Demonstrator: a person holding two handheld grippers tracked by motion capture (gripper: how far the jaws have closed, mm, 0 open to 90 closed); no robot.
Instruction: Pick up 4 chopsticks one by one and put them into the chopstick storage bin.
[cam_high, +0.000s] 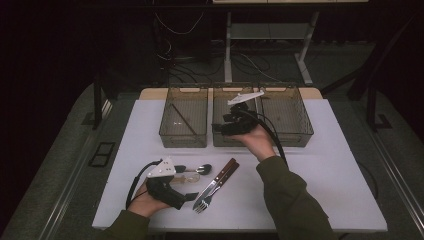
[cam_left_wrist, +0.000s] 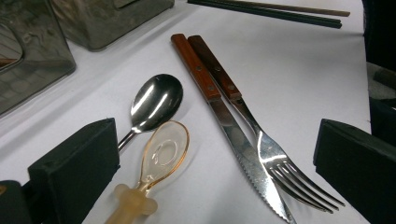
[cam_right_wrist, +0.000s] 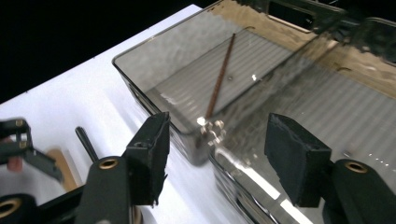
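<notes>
Chopstick (cam_right_wrist: 219, 88) in left bin (cam_right_wrist: 154, 77), beyond open right tool (cam_right_wrist: 215, 154).

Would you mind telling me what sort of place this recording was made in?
Probably a lab or workshop set up for recording, not a kitchen: a white table with three clear bins and cutlery laid out, loose cables on the floor behind, and a desk frame in a dark room.

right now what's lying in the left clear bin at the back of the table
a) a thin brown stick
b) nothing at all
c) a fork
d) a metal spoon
a: a thin brown stick lies slantwise on the floor of the left bin, while the fork and the metal spoon lie on the white table in front of the bins.
</notes>
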